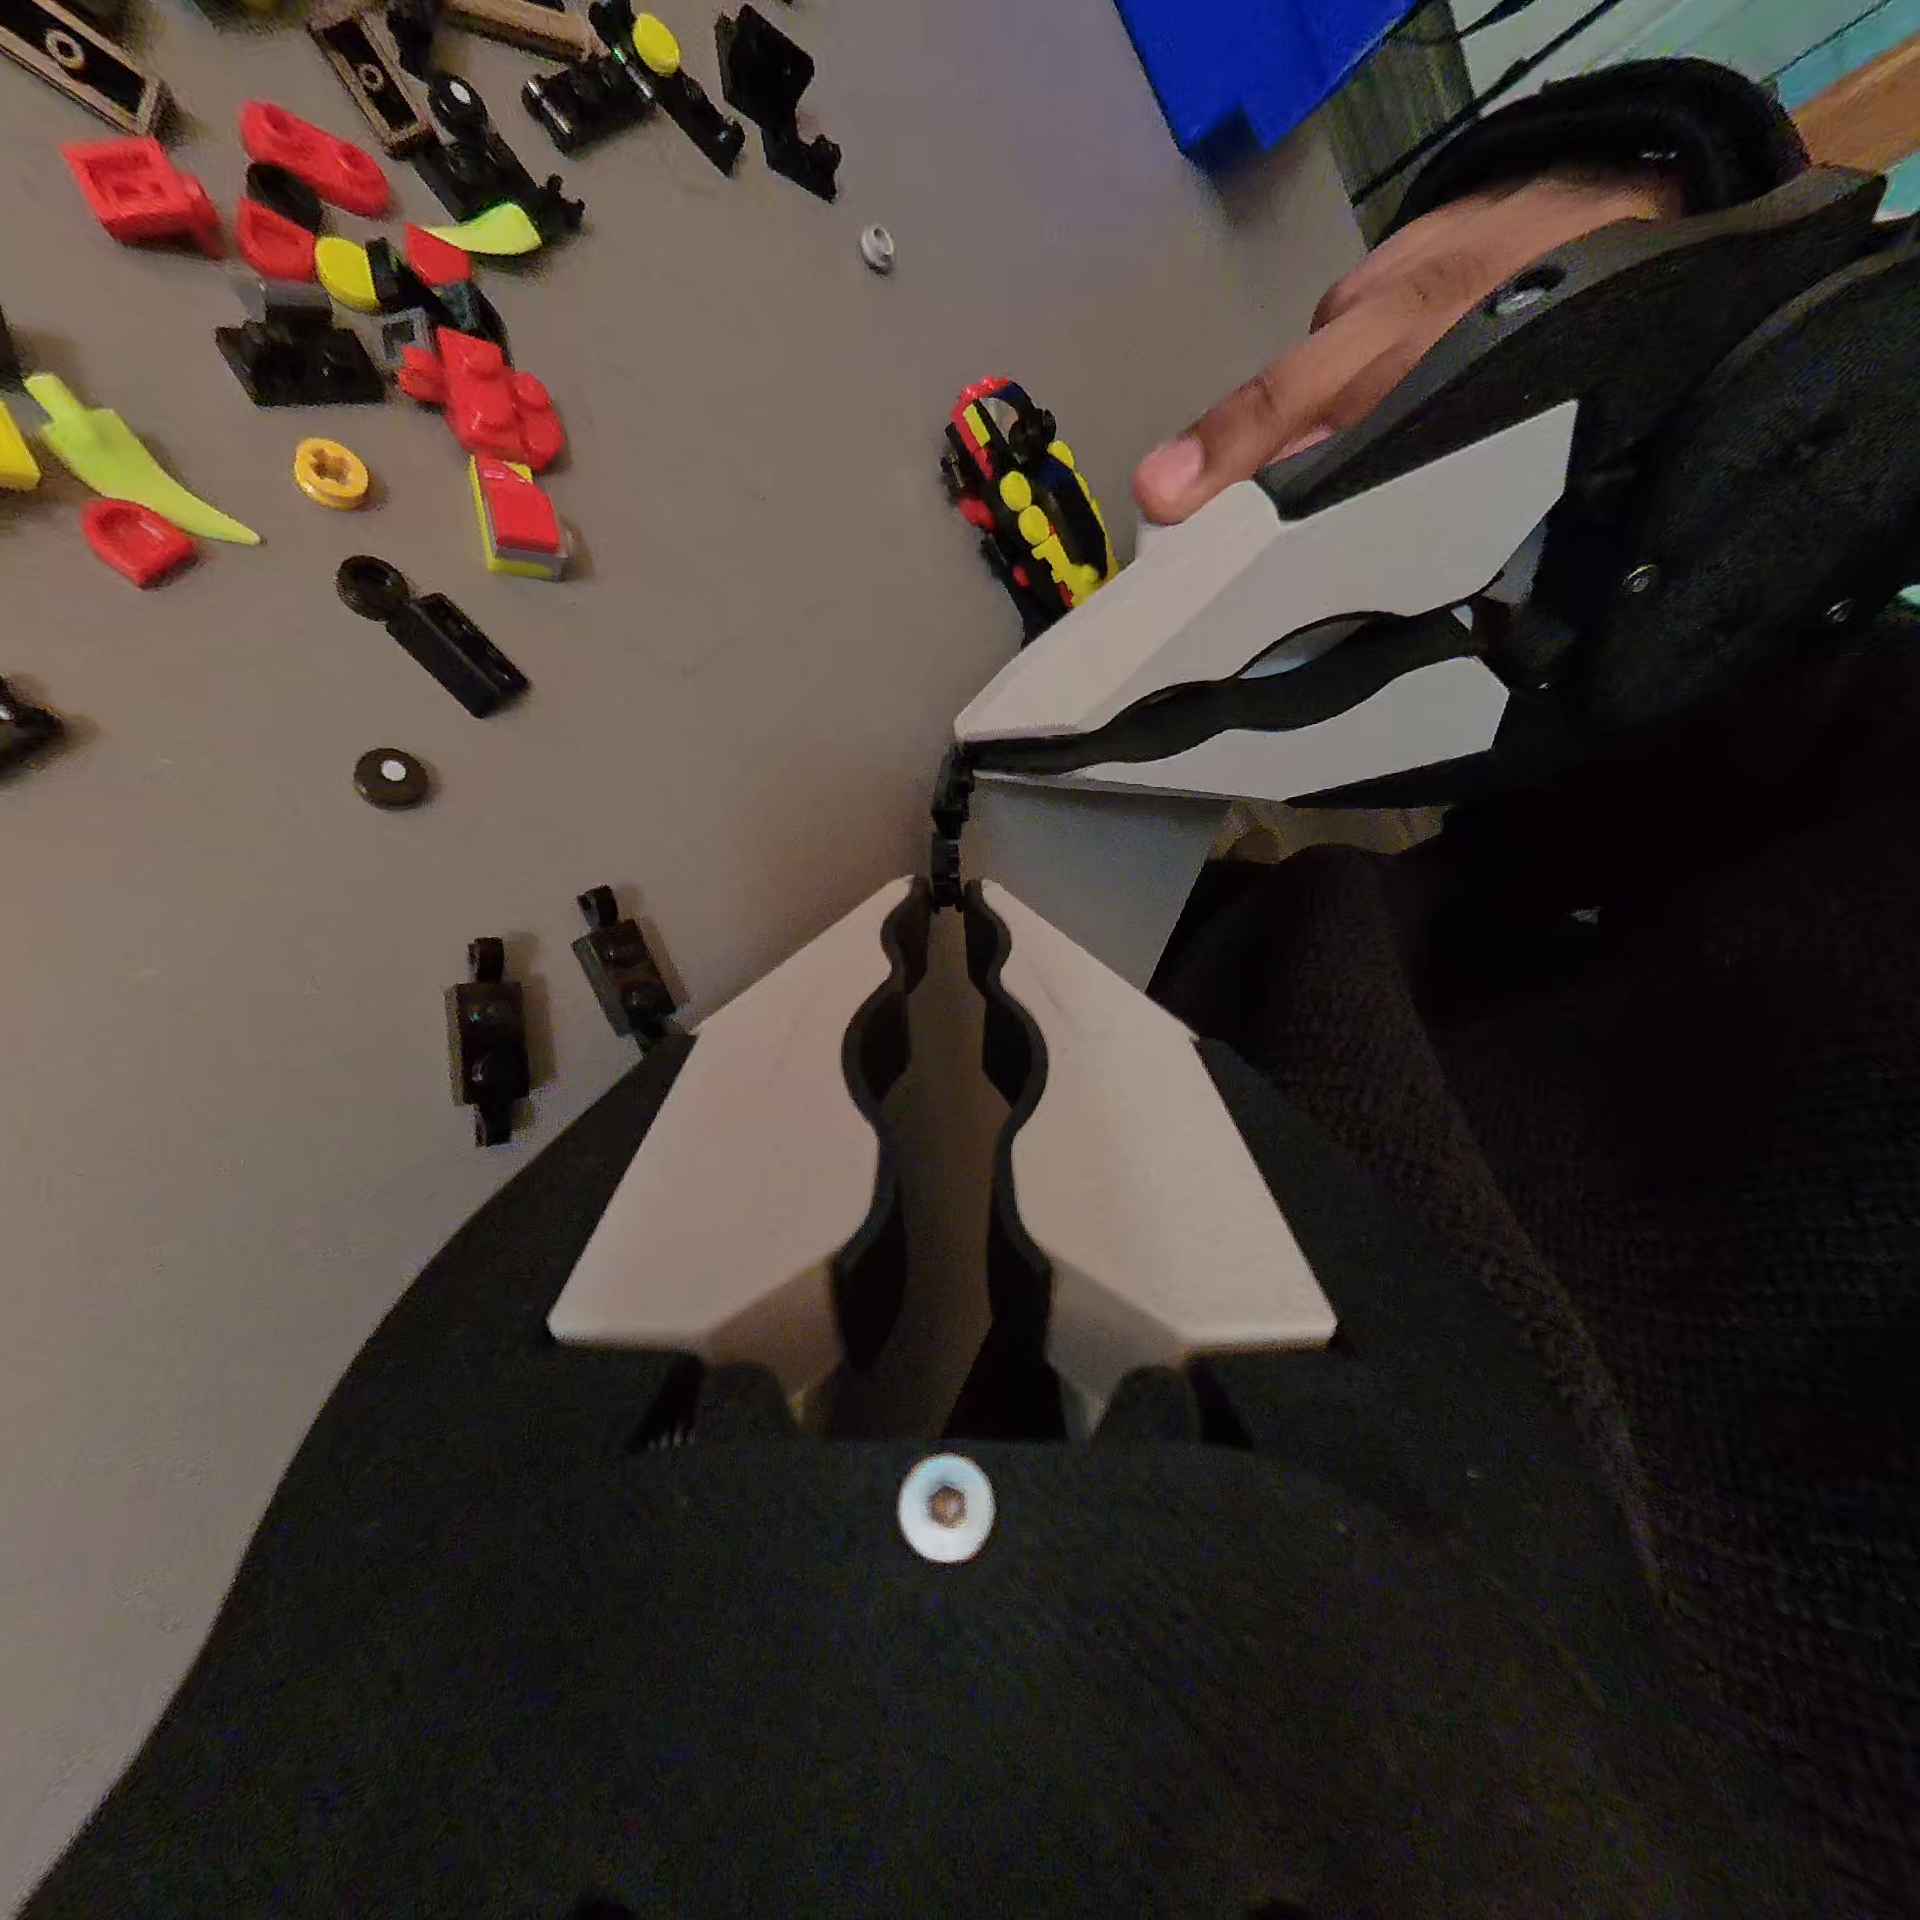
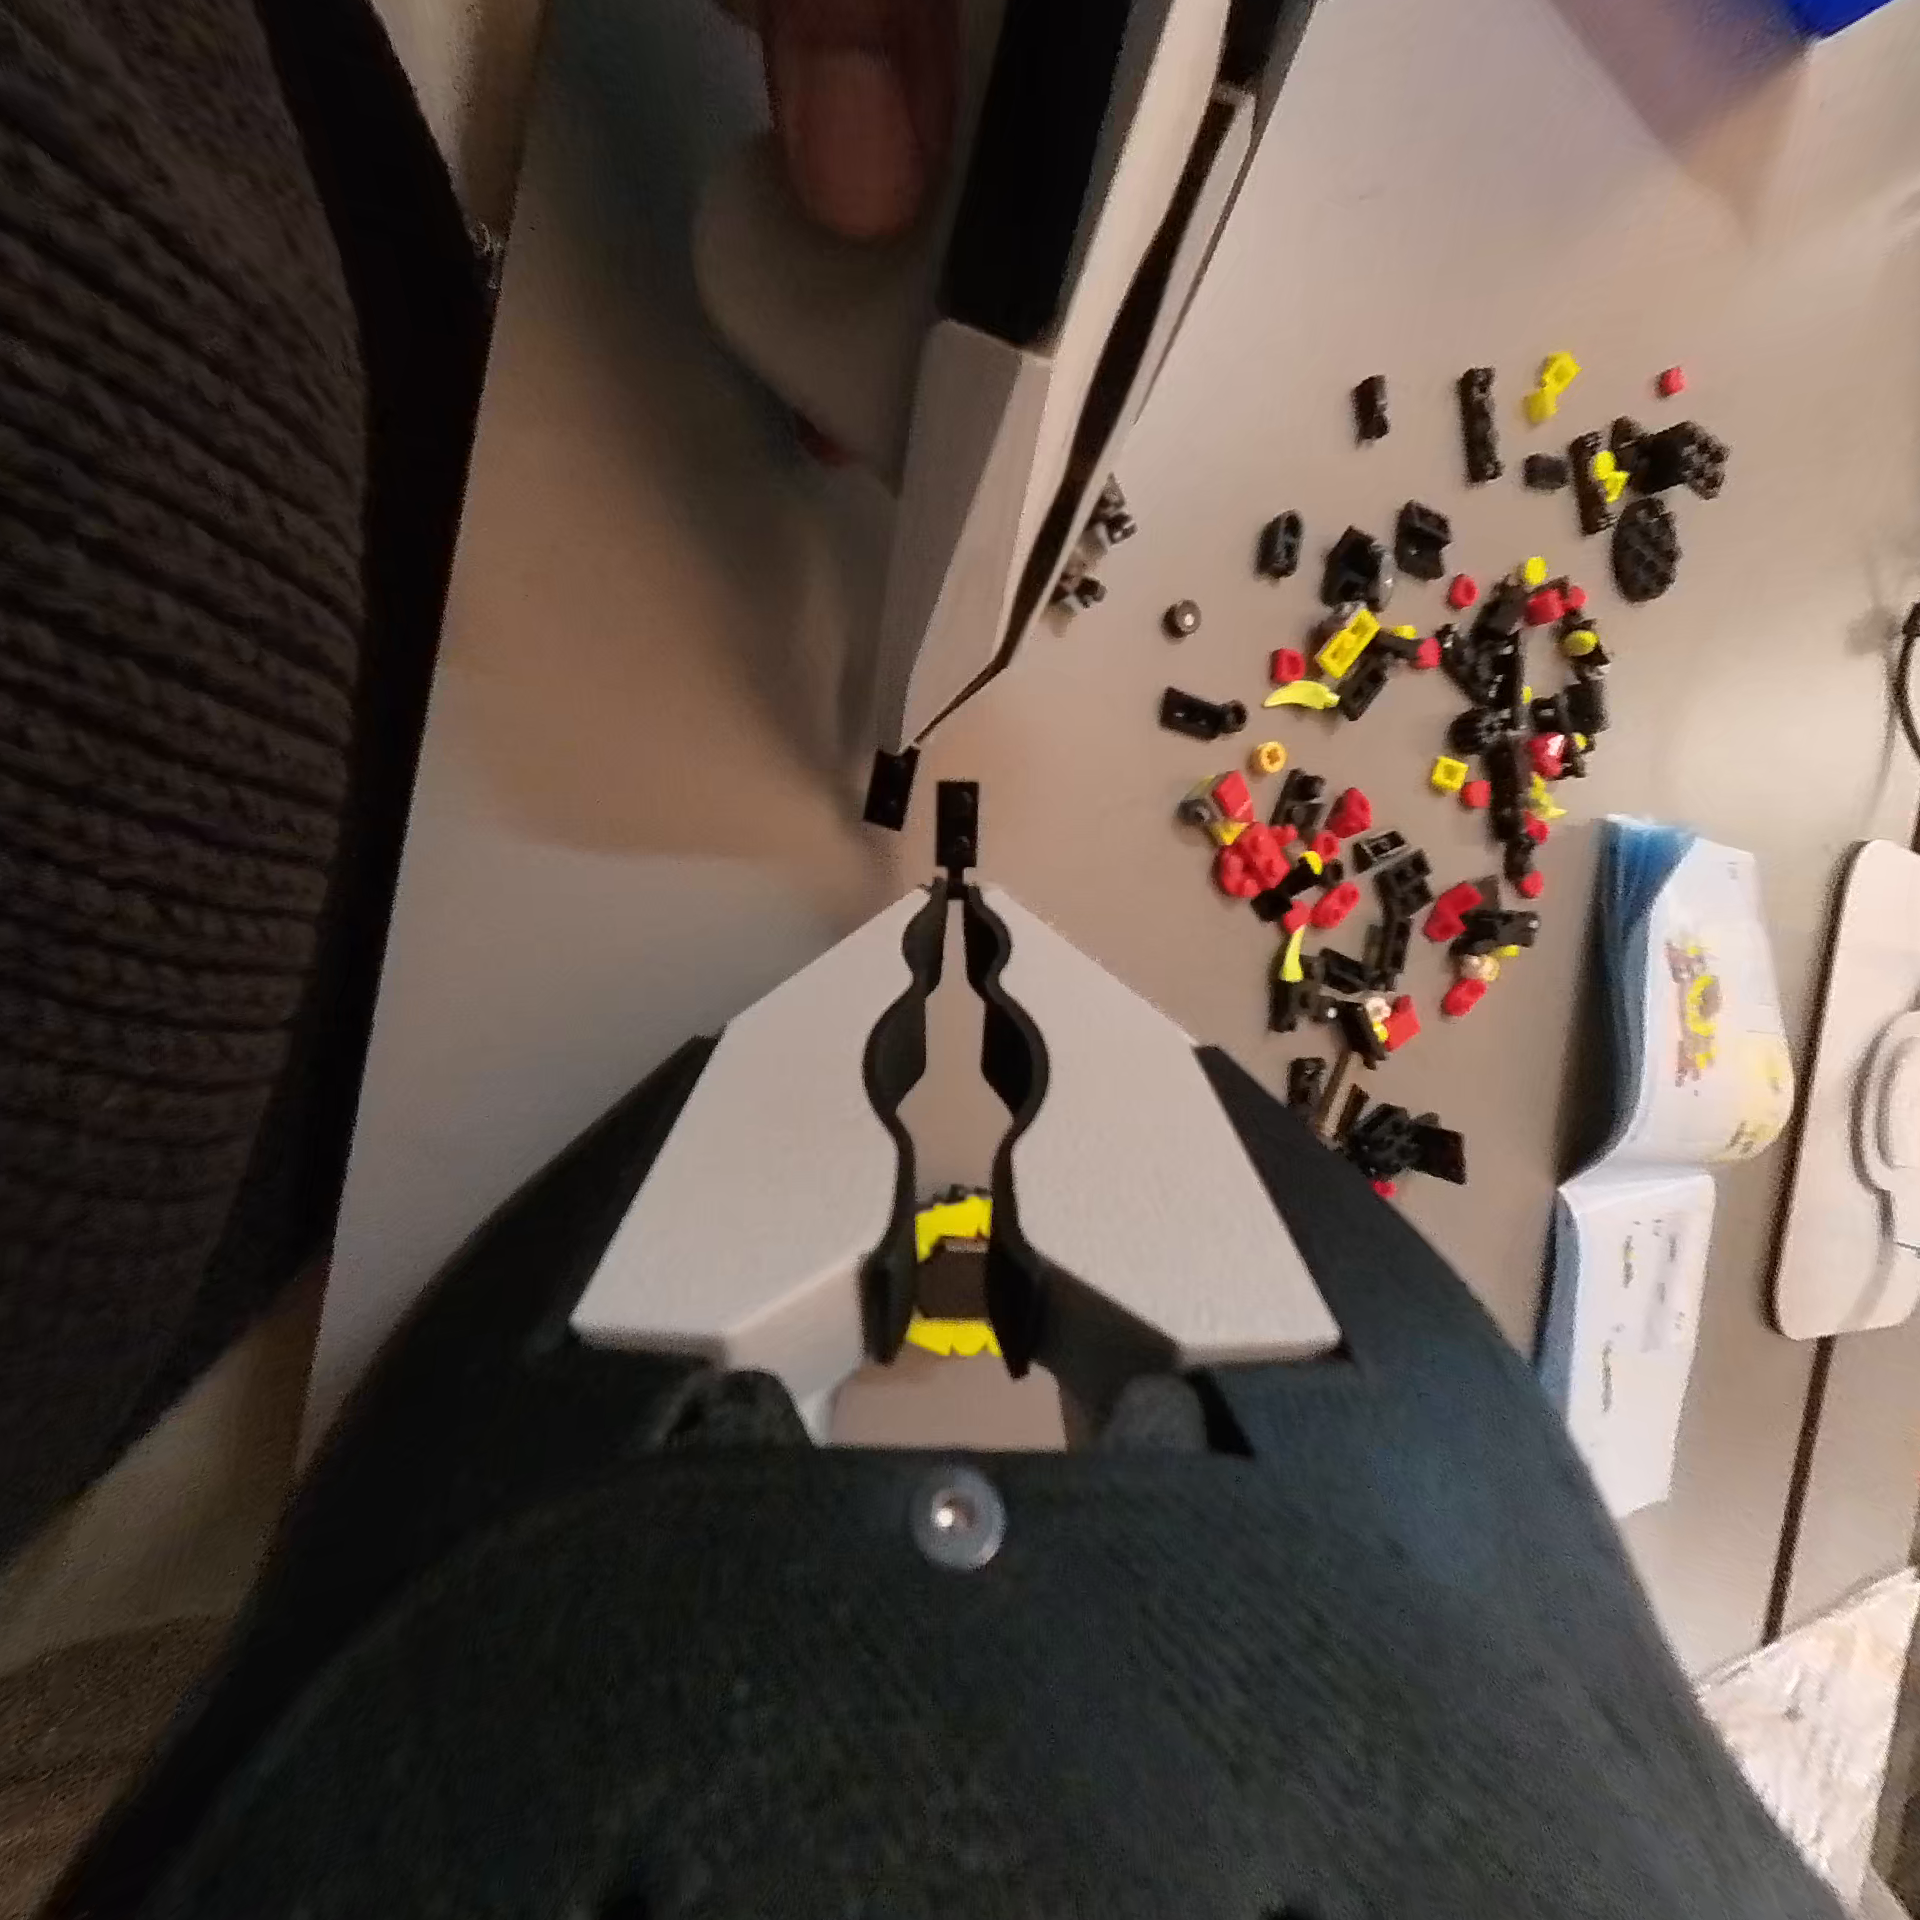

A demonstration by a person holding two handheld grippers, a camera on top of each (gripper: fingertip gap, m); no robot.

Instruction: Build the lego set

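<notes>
My left gripper is shut on a small black brick piece that sticks out past its tips. My right gripper comes in from the right, shut on a second small black piece. In the left wrist view the two pieces meet end to end. In the right wrist view my right gripper pinches the stem of a black plate. The left gripper reaches down from above with its black piece just left of that plate, a narrow gap between them. Both are held above the grey table.
Several loose red, yellow and black brick pieces are scattered on the table's left; they also show in the right wrist view. A small assembled model stands behind the right gripper. Booklets and a blue bin lie at the edges. The tips of both grippers are at nearly the same place.
</notes>
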